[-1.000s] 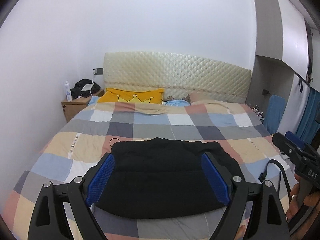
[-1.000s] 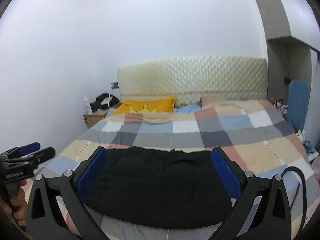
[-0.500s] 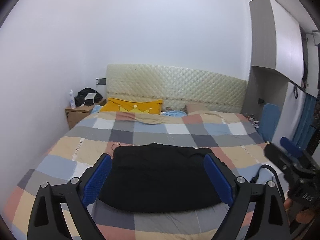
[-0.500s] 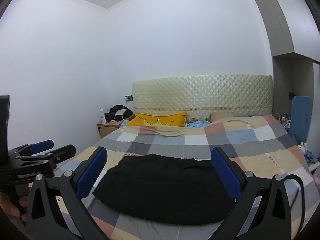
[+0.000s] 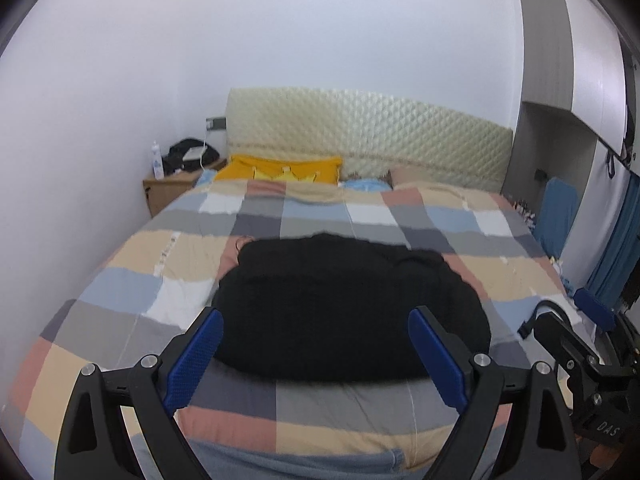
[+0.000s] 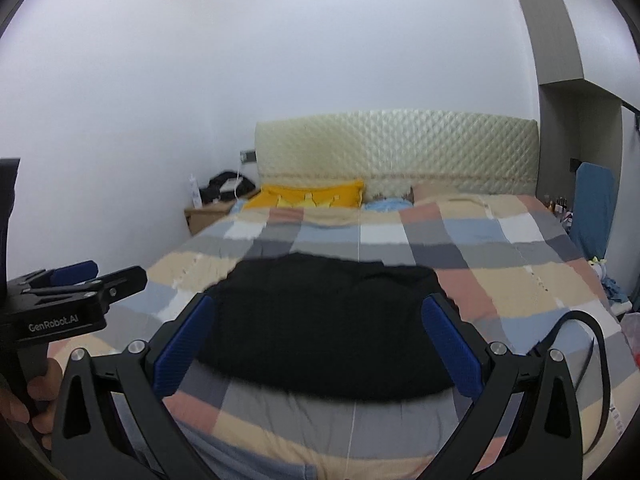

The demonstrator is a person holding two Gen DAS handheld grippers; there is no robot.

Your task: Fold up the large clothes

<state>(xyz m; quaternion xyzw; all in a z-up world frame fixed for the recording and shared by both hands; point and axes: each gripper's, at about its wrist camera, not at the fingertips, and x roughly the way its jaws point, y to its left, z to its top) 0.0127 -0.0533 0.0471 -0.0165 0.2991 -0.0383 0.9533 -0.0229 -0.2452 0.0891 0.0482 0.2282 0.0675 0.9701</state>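
Observation:
A black garment (image 5: 344, 304) lies folded in a broad rounded block on the checked bedspread (image 5: 120, 292), near the foot of the bed; it also shows in the right wrist view (image 6: 324, 320). My left gripper (image 5: 316, 356) is open and empty, held above the bed's near edge in front of the garment. My right gripper (image 6: 320, 344) is open and empty too, likewise in front of the garment. Each gripper shows in the other's view: the right one (image 5: 592, 344) at the right edge, the left one (image 6: 76, 284) at the left edge.
A yellow pillow (image 5: 280, 168) and a cream quilted headboard (image 5: 368, 132) are at the far end. A wooden nightstand (image 5: 168, 188) with a bottle and a black bag stands far left. A black cable (image 6: 588, 344) lies on the bed's right side. A wardrobe (image 5: 576, 80) stands right.
Both grippers have tilted back down and come closer to the bed after pulling back and up. The garment has not moved. Both grippers stay open.

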